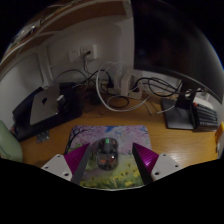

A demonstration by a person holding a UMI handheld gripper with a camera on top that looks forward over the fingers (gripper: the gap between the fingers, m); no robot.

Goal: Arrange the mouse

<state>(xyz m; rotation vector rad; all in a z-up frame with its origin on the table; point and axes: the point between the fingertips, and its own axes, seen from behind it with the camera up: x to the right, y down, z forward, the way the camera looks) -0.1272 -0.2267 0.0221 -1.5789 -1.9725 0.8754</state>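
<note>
A dark grey mouse (105, 155) with a glossy top rests on a floral mouse mat (88, 136) on the wooden desk (180, 145). My gripper (110, 162) is low over the mat with its magenta-padded fingers (76, 160) on either side of the mouse. The mouse stands between them with a small gap at each side and rests on the mat. The fingers are open. The mouse's near end is hidden below the view.
A silver laptop (45, 105) stands at the back left. A black keyboard (205, 115) and a dark device (180, 112) lie at the back right. Tangled cables (115, 95) run along the back by the white wall (90, 50).
</note>
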